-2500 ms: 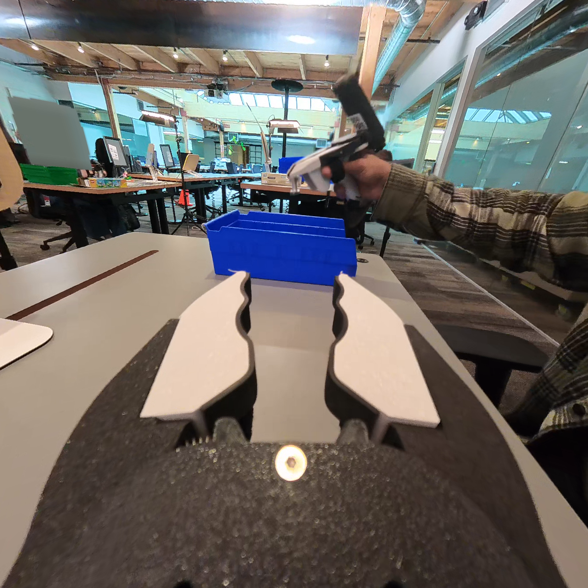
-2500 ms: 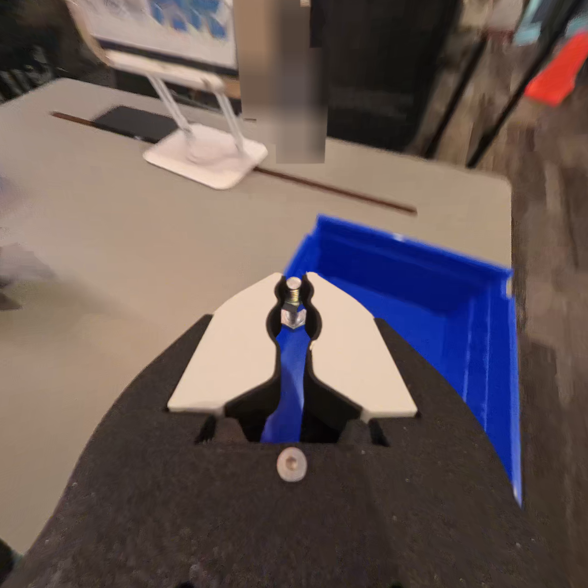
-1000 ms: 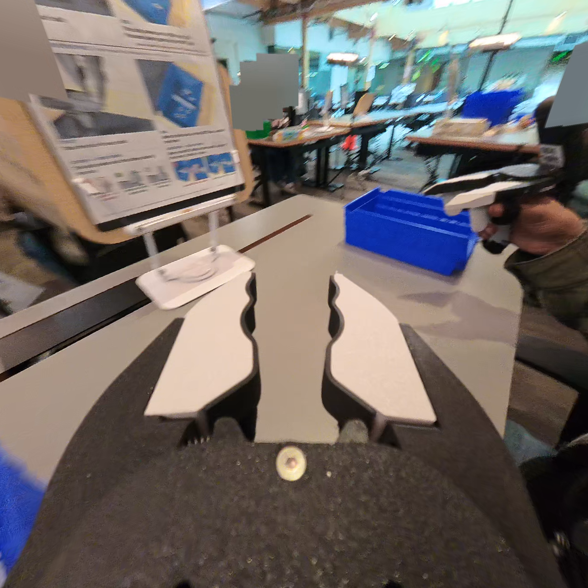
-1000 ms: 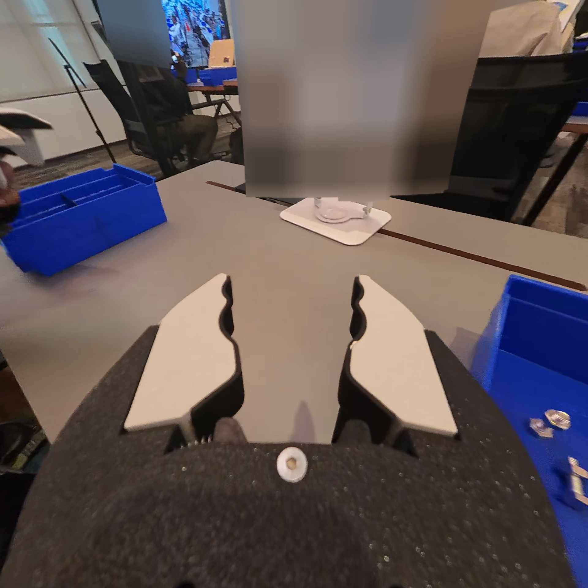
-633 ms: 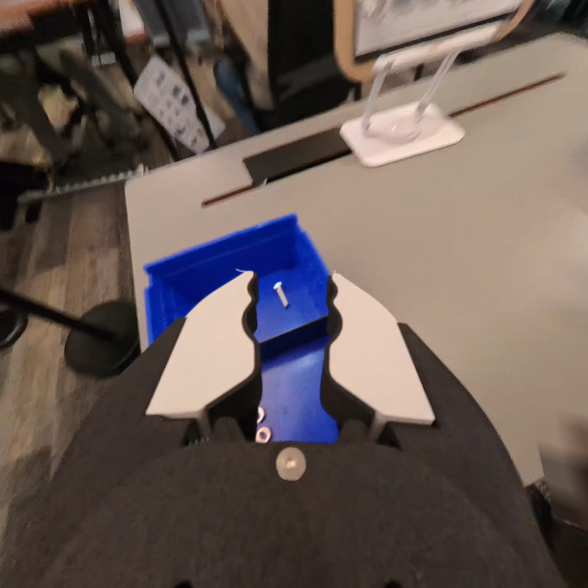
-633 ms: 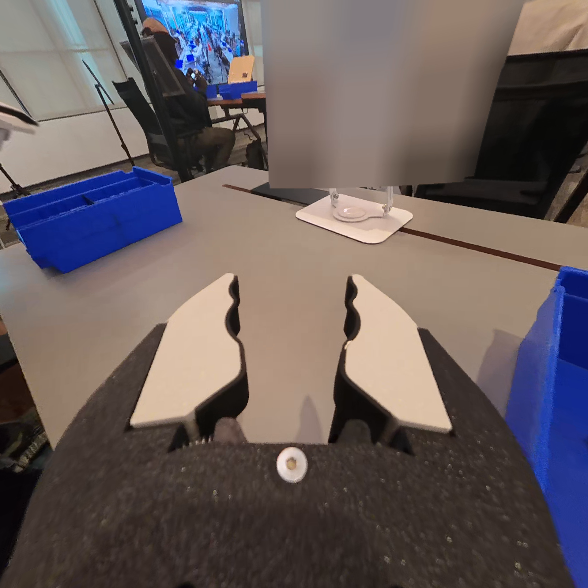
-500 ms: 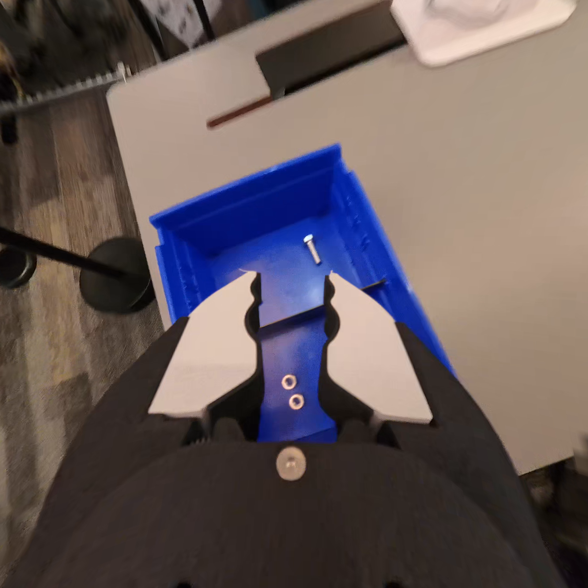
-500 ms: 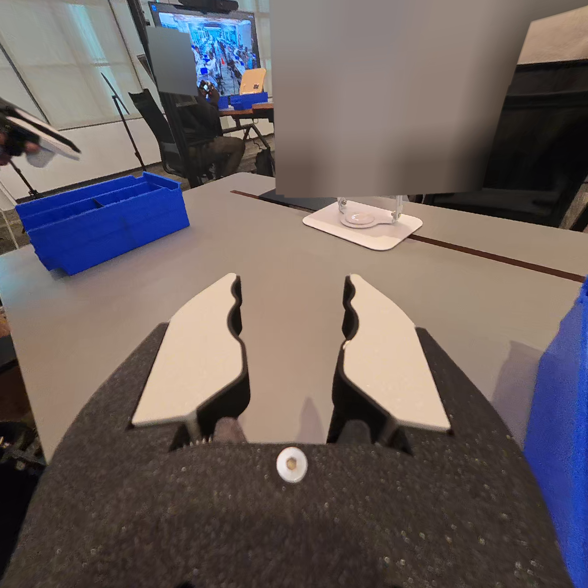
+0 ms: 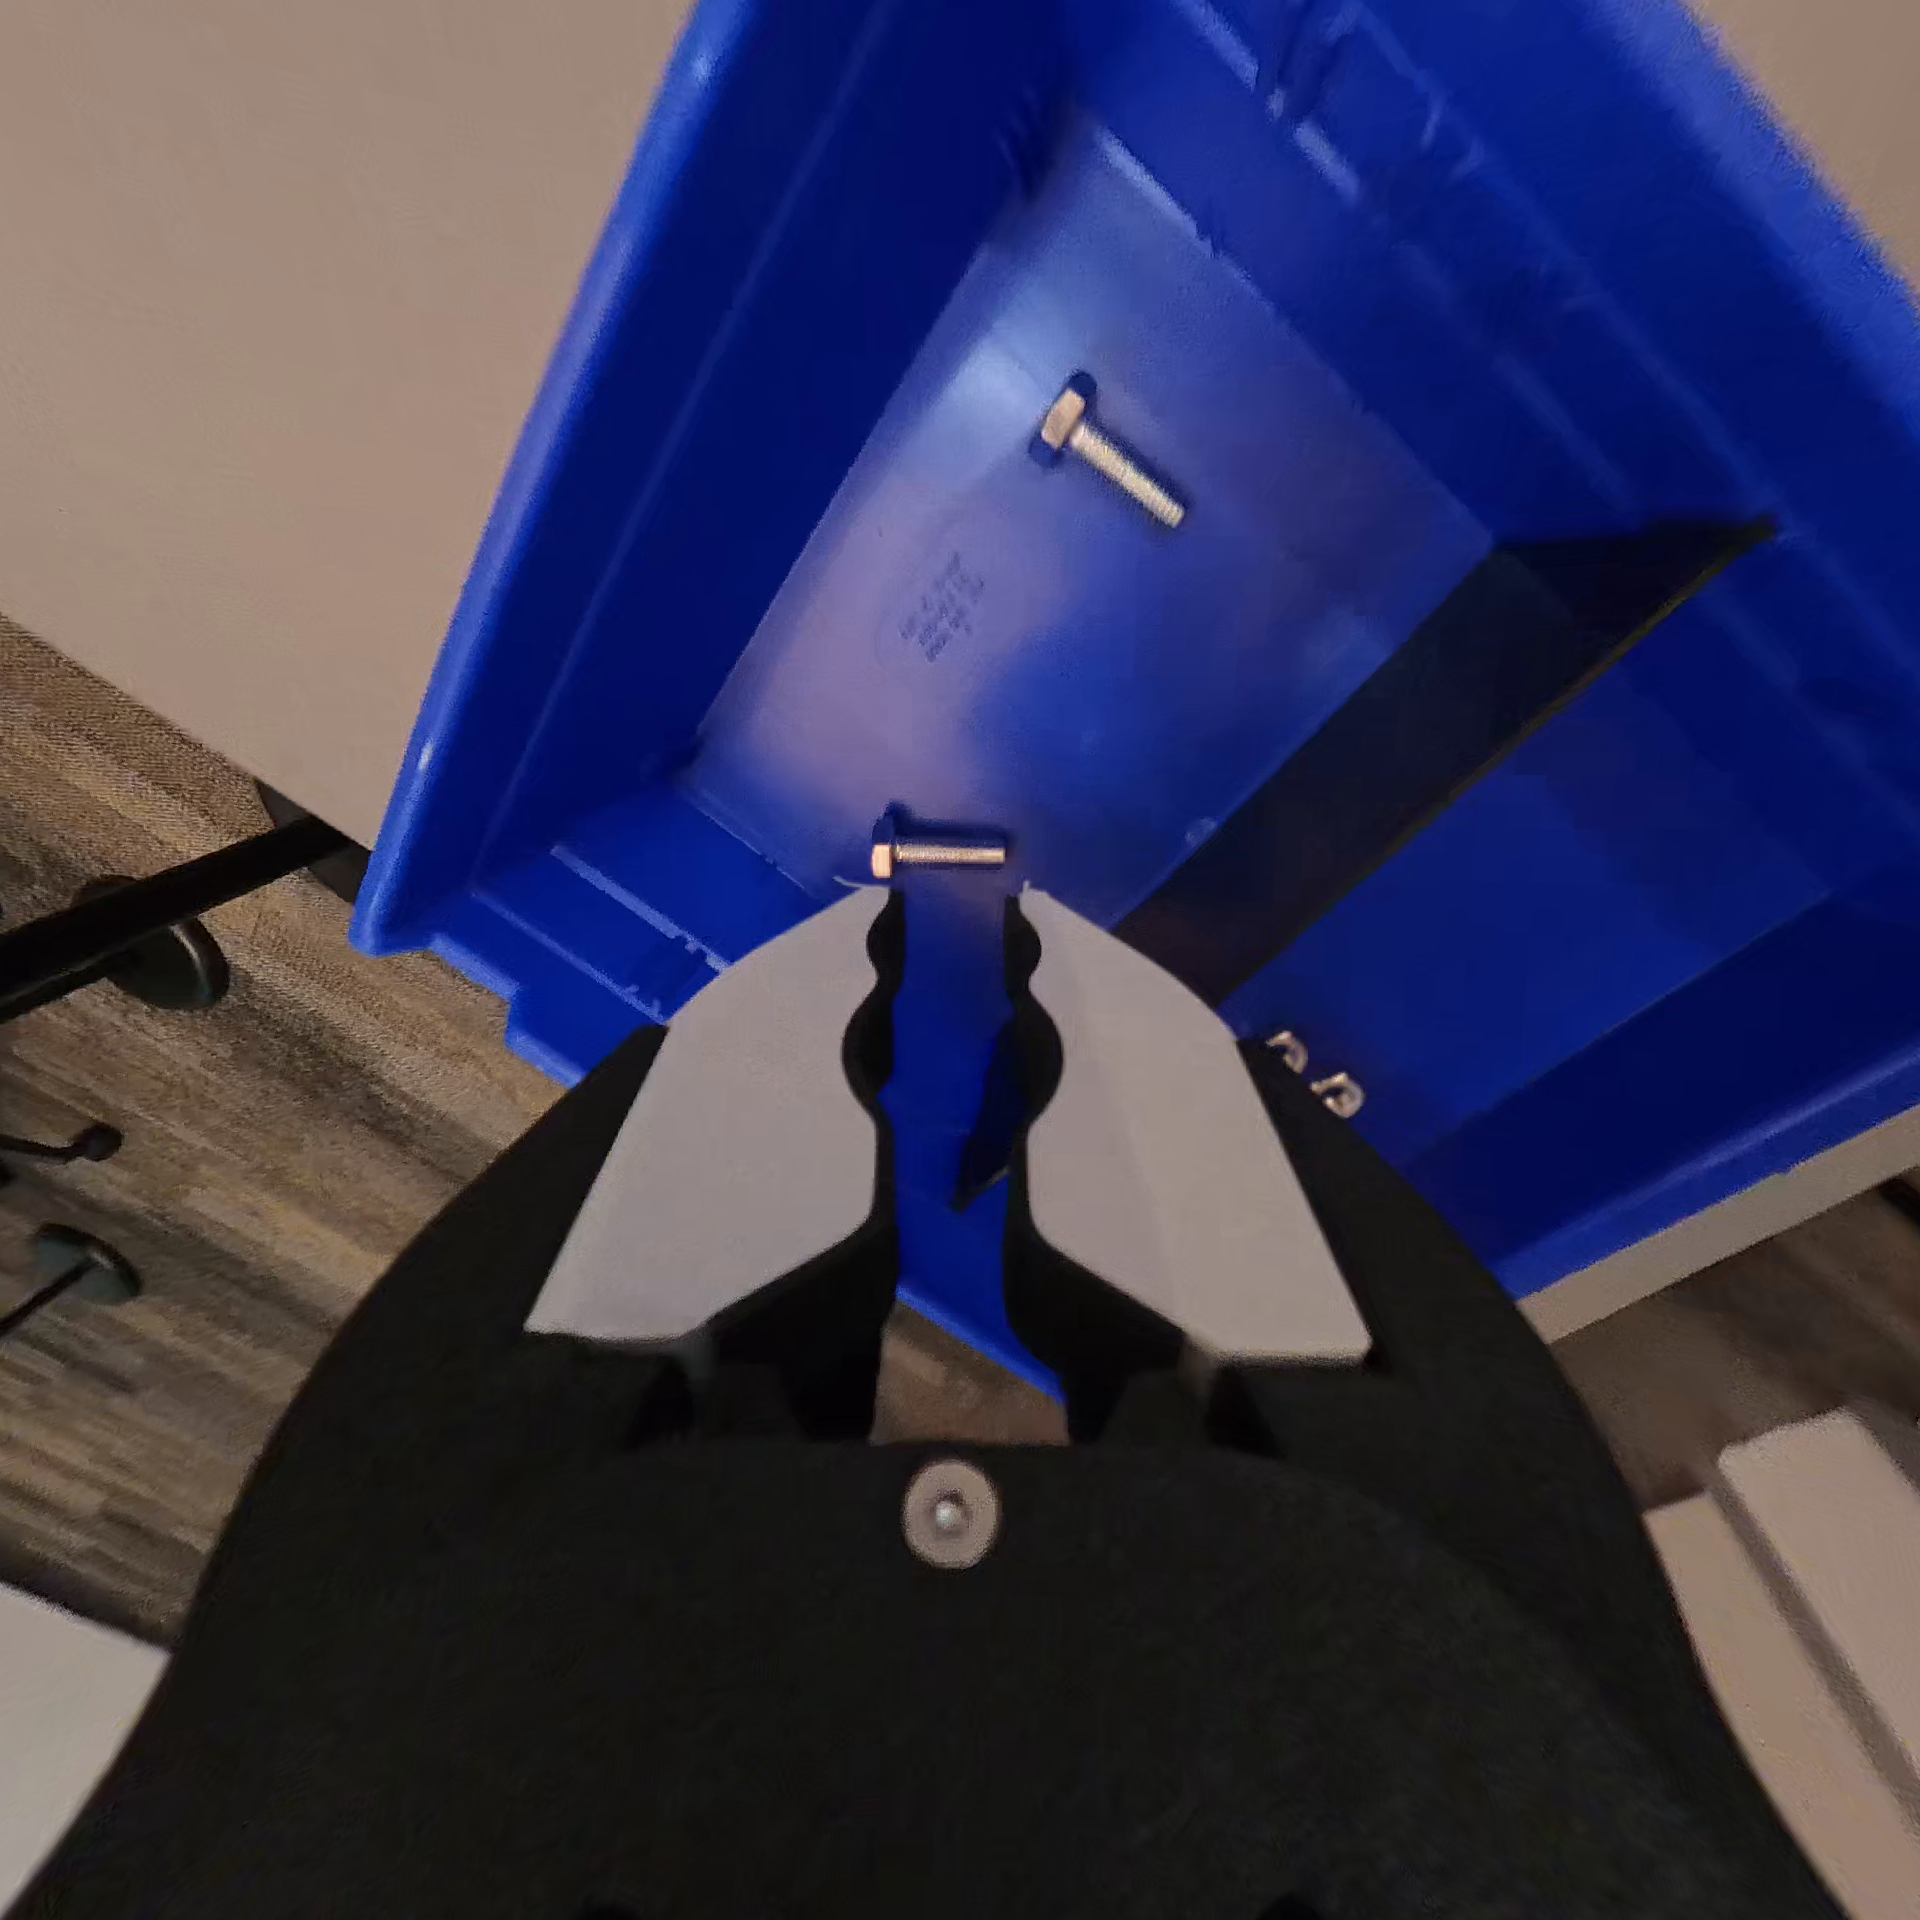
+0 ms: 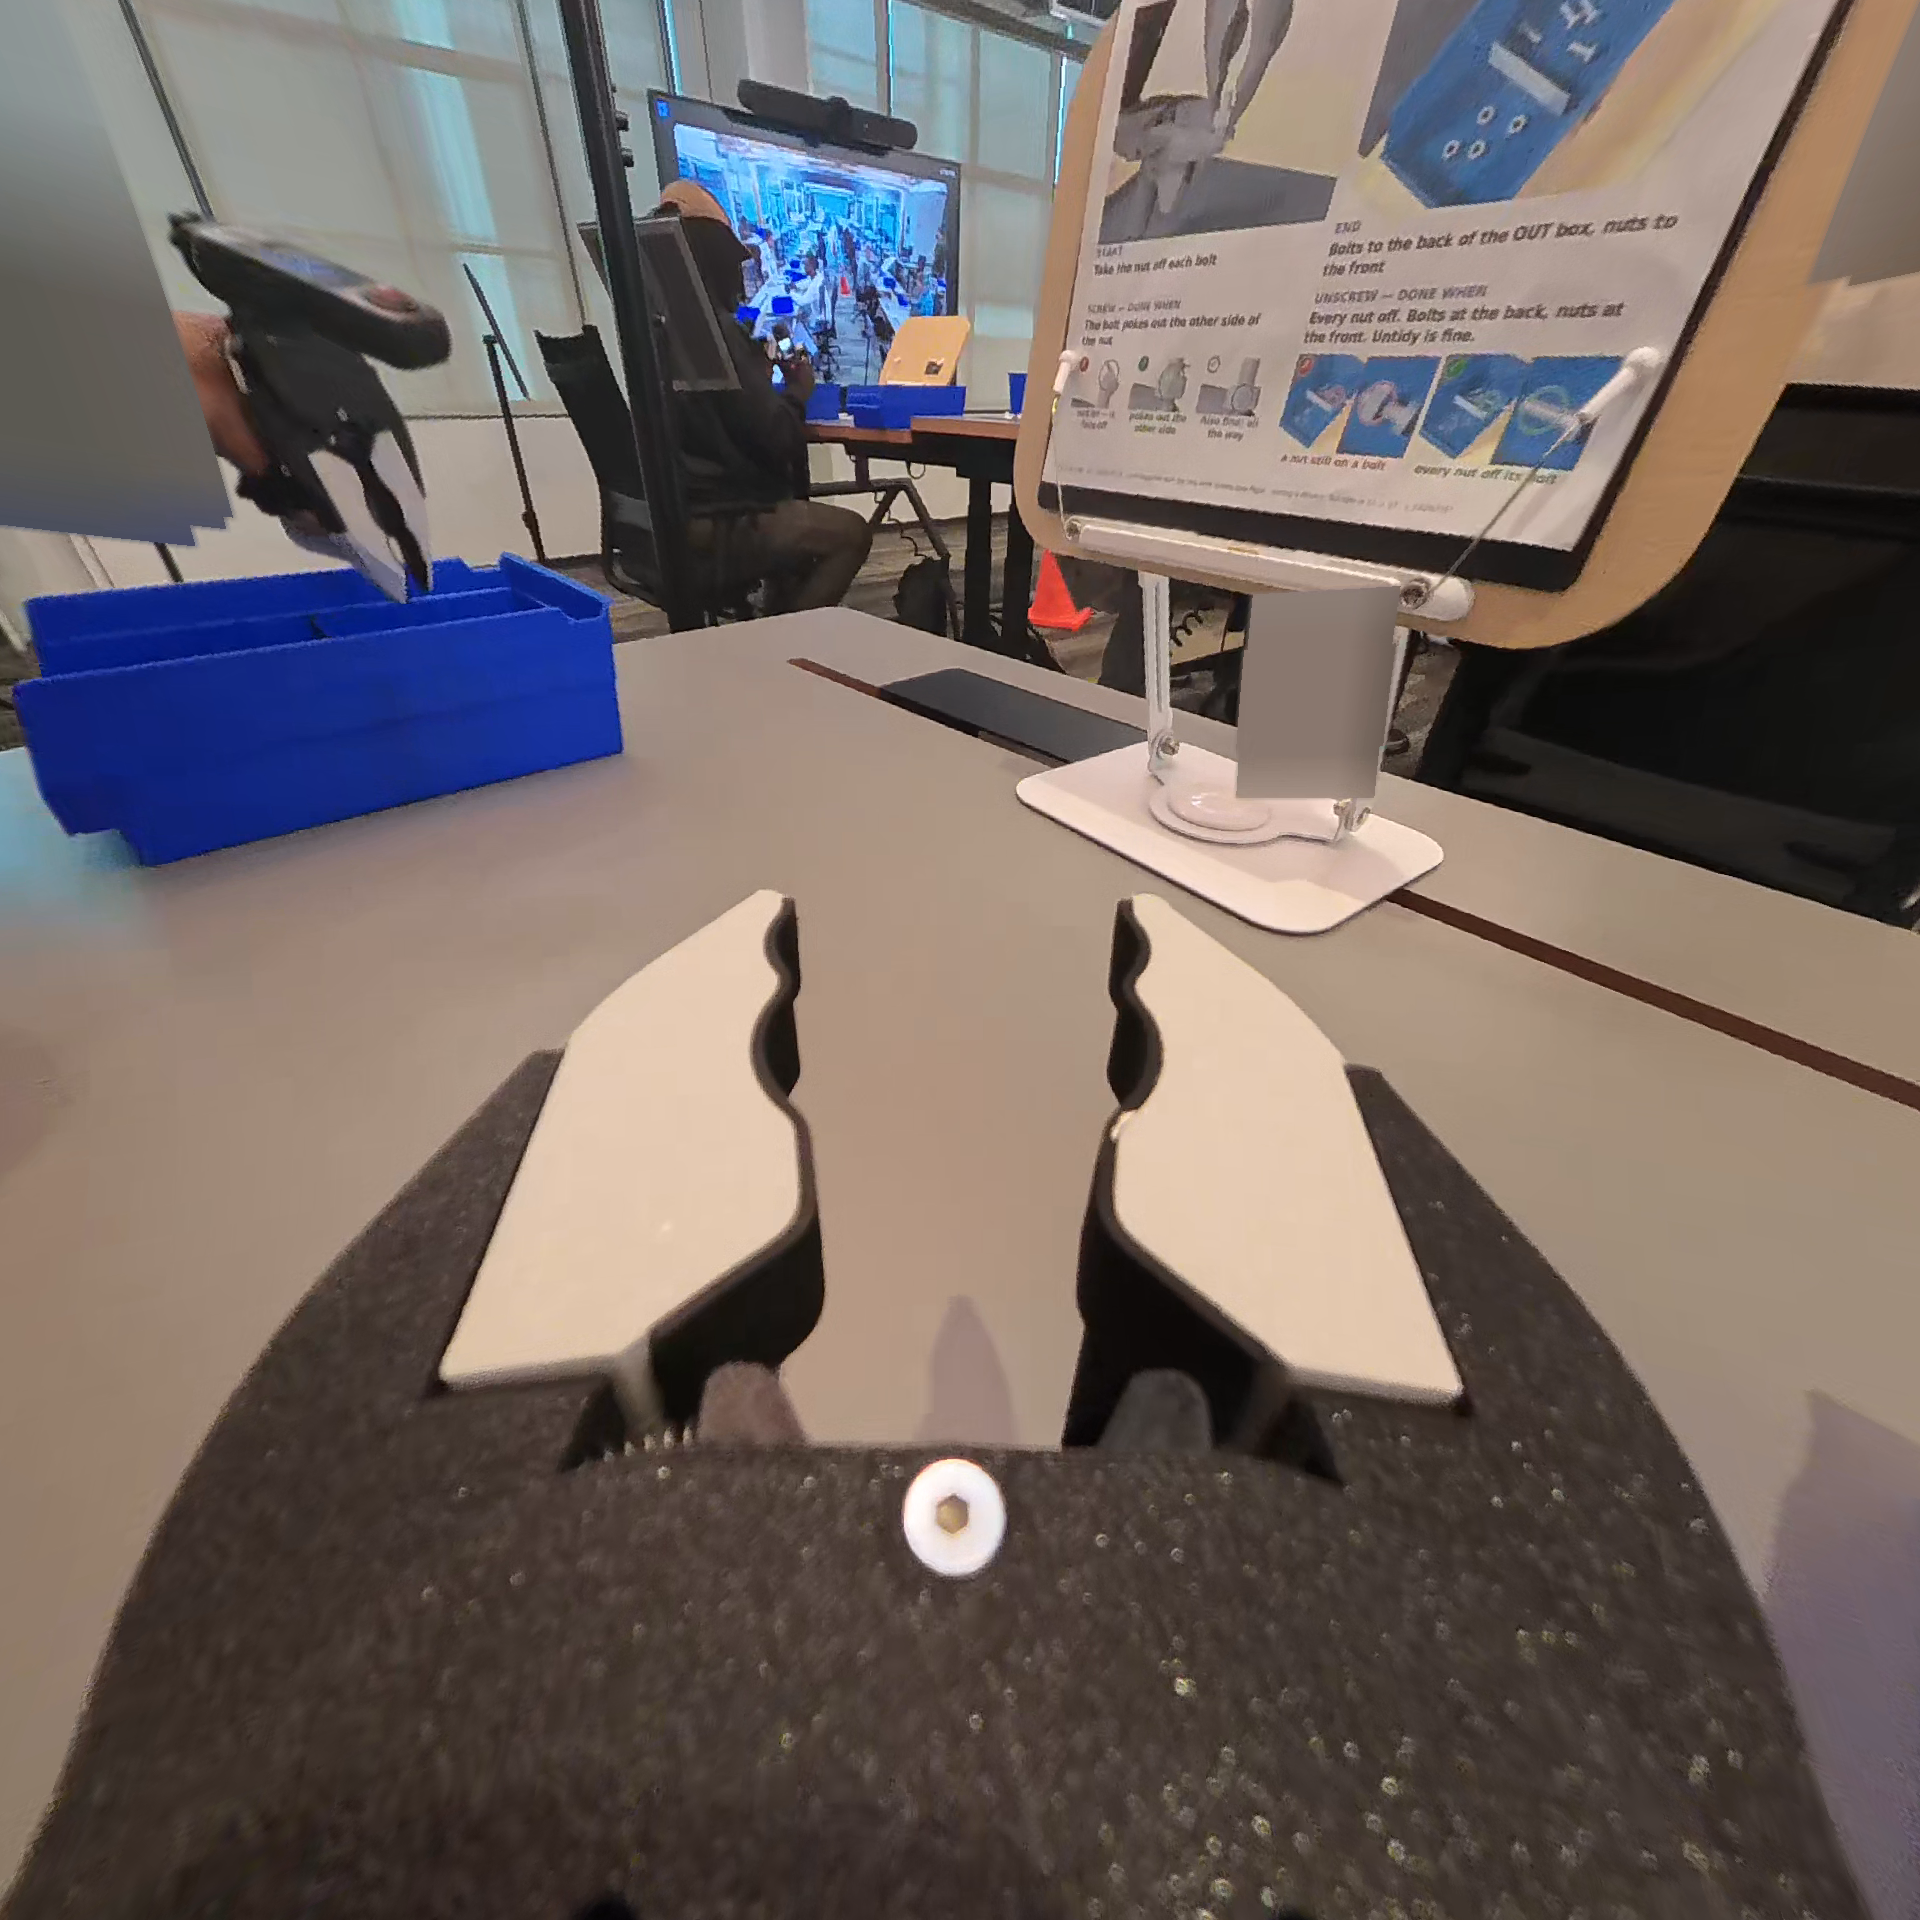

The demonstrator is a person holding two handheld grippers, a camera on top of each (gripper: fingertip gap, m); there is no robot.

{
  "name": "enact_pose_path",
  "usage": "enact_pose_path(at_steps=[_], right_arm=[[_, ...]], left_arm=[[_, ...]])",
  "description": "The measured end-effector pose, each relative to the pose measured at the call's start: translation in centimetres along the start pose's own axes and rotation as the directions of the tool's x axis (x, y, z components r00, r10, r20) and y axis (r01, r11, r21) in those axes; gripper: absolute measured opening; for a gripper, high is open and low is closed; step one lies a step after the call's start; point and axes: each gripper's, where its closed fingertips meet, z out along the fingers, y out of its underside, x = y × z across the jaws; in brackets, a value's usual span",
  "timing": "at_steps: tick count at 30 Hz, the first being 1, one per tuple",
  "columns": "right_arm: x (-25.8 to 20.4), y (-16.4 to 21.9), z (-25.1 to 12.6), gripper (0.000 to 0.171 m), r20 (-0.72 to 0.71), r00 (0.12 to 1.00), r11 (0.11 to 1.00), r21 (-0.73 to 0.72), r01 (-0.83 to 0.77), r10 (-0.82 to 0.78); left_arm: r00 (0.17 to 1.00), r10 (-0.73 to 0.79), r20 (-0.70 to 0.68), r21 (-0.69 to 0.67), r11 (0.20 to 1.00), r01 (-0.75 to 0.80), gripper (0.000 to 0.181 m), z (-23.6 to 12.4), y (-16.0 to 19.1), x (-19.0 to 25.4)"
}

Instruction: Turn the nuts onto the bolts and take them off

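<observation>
In the left wrist view I look down into a blue bin (image 9: 644, 436). My left gripper (image 9: 940, 904) is open with a narrow gap, its tips inside the bin. A small silver bolt (image 9: 940, 855) lies crosswise just beyond the tips. A second bolt (image 9: 1112, 473) lies farther in. Two nuts (image 9: 1314, 1075) show past a dark divider (image 9: 1455, 727), partly hidden by my finger. My right gripper (image 10: 956, 925) is open and empty above the grey table (image 10: 935, 810). The right wrist view shows the left gripper (image 10: 364, 509) dipped into the bin (image 10: 312, 707).
A white stand base (image 10: 1226, 821) holding an instruction board (image 10: 1403, 260) sits on the table at the back right. A person (image 10: 748, 416) sits at a far desk. The bin stands near the table's corner, with wood floor (image 9: 208, 1143) beyond it. My hands' fingertips stand some 60 cm from each other.
My left gripper swung from the table to the blue bin and dropped in until its tips reached a bolt; its jaws narrowed. My right gripper shifted a little; the near right bin left its view.
</observation>
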Motion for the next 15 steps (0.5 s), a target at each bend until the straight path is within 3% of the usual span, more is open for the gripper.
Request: enact_pose_path(at_steps=[7,15], right_arm=[[0.0,0.2,2.4,0.057,0.007,1.000,1.000,-0.003,0.021,-0.021],[0.2,0.4,2.6,0.057,-0.004,0.999,0.999,0.014,0.045,-0.045]], left_arm=[[0.983,0.178,-0.038,-0.156,0.971,-0.182,0.016,2.5,1.7,-0.8],[0.898,0.439,-0.035,-0.170,0.882,-0.438,0.016,3.5,0.4,-0.6]])
